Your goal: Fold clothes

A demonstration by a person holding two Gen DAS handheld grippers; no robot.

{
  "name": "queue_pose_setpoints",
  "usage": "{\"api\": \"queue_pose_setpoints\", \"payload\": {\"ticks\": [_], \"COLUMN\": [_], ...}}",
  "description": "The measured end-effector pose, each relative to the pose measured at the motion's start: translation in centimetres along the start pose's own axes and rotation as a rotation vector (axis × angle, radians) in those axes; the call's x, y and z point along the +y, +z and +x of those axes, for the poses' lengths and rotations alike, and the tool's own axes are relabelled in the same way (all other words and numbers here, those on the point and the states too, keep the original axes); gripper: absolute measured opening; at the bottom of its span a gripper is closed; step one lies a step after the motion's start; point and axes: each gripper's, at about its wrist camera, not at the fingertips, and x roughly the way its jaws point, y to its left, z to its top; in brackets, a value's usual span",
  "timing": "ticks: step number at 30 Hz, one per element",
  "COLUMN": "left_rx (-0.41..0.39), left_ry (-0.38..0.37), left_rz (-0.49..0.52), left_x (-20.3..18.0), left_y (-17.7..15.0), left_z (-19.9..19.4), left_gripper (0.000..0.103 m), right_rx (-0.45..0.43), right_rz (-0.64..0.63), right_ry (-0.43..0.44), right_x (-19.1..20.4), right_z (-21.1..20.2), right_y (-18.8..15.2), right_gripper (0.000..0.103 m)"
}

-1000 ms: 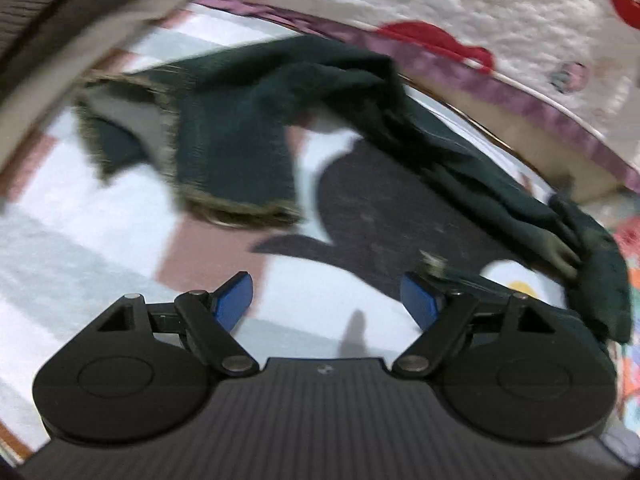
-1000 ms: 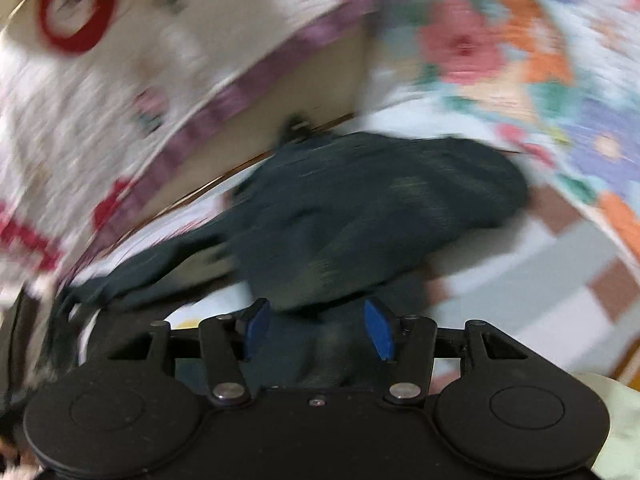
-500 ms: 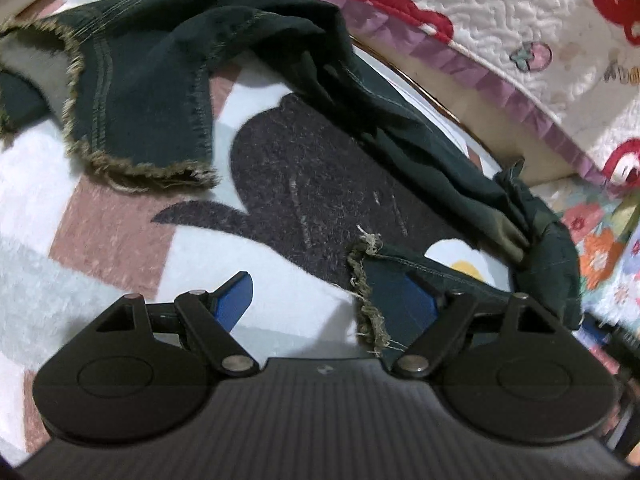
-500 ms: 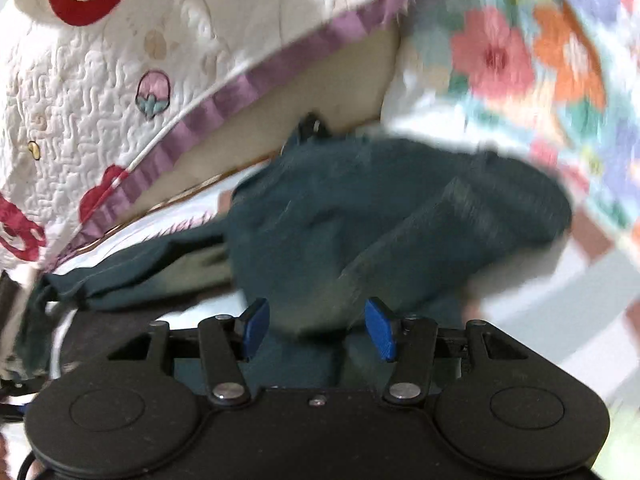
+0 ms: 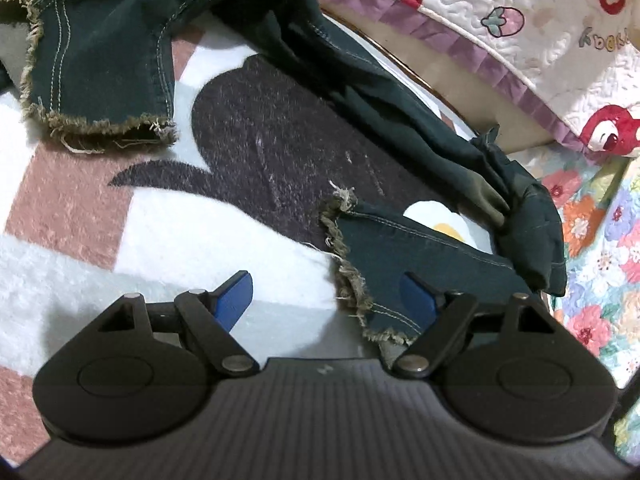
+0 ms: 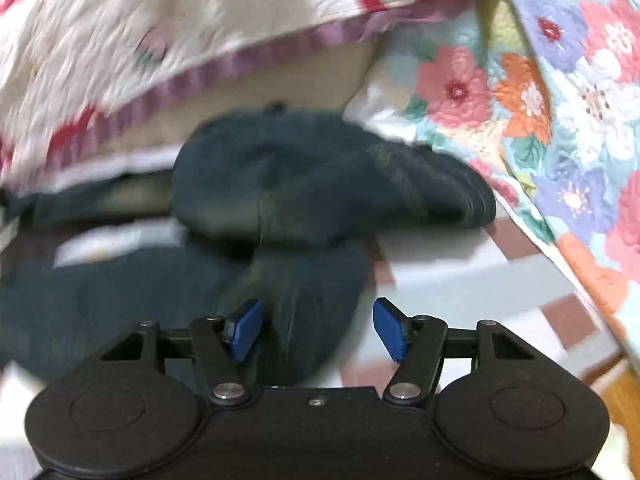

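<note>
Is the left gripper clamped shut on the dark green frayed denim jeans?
No, the left gripper is open, its blue pads apart above the jeans.

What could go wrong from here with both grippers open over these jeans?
1. The left hand-held gripper is open with only one finger over the frayed hem; closing now may catch just fringe, and it could slip out.
2. The right hand-held gripper is open over the bunched jeans; grabbing there could pinch several layers and fold unevenly.

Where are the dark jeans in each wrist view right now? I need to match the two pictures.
Left wrist: dark jeans stretch from upper left to right, with one frayed hem by the right finger.
Right wrist: jeans bunched at centre, blurred.
Shared landmark: the white quilt's purple border, behind the jeans in both.
</note>
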Motion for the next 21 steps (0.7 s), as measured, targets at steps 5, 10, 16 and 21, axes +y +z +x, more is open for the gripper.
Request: {"api": "queue_pose_setpoints", "payload": {"ticks": [5, 10, 16, 21], "left_rx": [0.020, 0.052, 0.077, 0.076], "left_ry": [-0.070, -0.052, -0.094, 0.003], "left_rz": [-0.046, 0.020, -0.007, 0.085], "left_x": [-1.0, -2.2, -3.4, -5.7], "left_y": [-0.8, -2.8, -3.7, -4.2], "left_z": [-0.4, -0.4, 0.3, 0.4], "left_gripper": [0.081, 0.081, 0.081, 0.082], "right_rx": [0.067, 0.044, -0.013, -0.015], "right_rz": [0.084, 0.314, 0.535, 0.545], "right_ry": [0.025, 0.086, 0.074, 0.073], "right_x": [-1.6, -1.0, -3.9, -8.8], "right_z": [-4.2, -7.2, -6.4, -4.4], "right_y": [-1.4, -7.7, -9.9, -5.7], "right_gripper": [0.067, 0.067, 0.068, 0.071]}}
